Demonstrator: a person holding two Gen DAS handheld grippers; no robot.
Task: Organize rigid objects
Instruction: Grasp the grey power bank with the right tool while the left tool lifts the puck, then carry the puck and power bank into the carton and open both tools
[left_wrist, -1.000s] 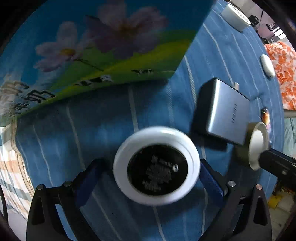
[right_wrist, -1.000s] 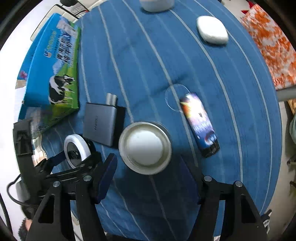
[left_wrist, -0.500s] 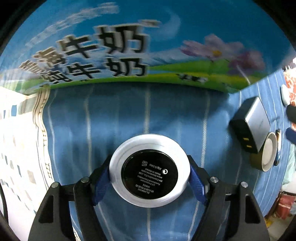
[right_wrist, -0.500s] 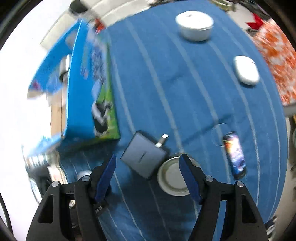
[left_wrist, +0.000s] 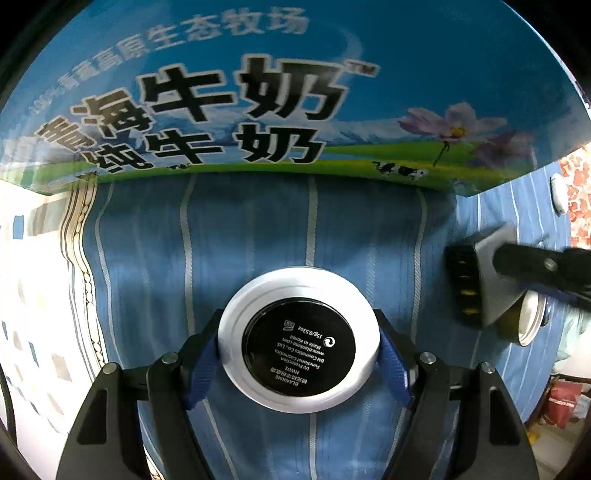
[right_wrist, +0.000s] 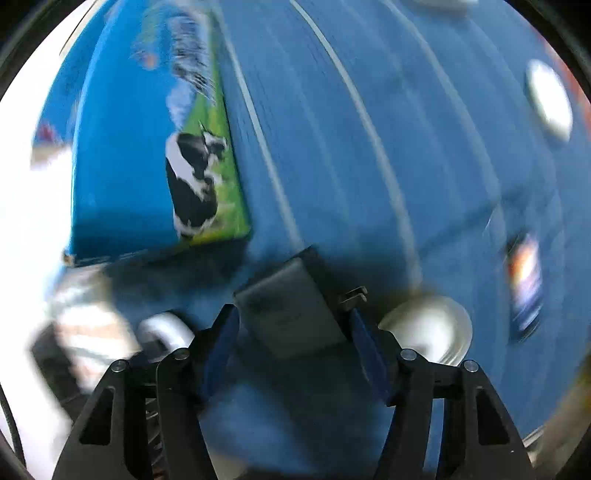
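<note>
Left gripper (left_wrist: 298, 345) is clamped on a round white compact (left_wrist: 298, 339) with a black label, low centre of the frame, over the blue striped tablecloth (left_wrist: 251, 236). A milk carton (left_wrist: 258, 96) fills the top. Right gripper (right_wrist: 293, 336) sits around a grey power bank (right_wrist: 291, 306), blue pads either side, but it's too blurry to tell if they're actually touching. Just right of it there's a round tin (right_wrist: 428, 328), and a white case (right_wrist: 548, 99) sits upper right.

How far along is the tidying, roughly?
Early, it seems. The left hand-held gripper holds a round compact facing the milk box; the right straddles the grey charger. A tin, white case and colourful pack lie loose.
</note>
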